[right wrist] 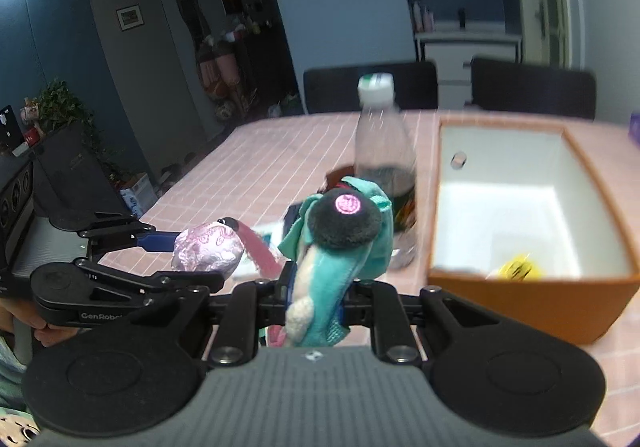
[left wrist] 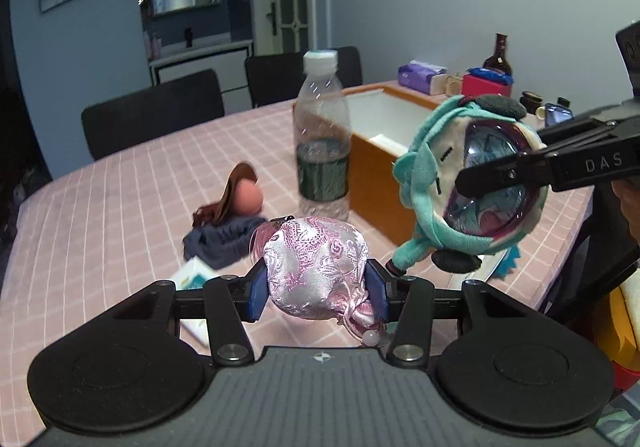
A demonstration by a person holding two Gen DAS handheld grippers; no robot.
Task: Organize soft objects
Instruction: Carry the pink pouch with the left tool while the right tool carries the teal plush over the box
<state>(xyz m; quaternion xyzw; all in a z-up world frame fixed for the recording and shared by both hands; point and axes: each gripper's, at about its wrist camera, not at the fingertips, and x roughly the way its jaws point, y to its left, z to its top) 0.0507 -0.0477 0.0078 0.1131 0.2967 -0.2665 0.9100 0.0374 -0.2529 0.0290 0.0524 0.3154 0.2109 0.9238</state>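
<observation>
My left gripper is shut on a pink silk pouch and holds it above the pink checked table. The pouch also shows in the right wrist view, held by the left gripper. My right gripper is shut on a teal plush doll. In the left wrist view the doll hangs from the right gripper, just in front of the orange box. The box, white inside, holds a small yellow item.
A plastic water bottle stands between the grippers and the box; it also shows in the right wrist view. A doll with brown hair and a dark blue cloth lie on the table. Black chairs stand behind. Tissues and a bottle sit far right.
</observation>
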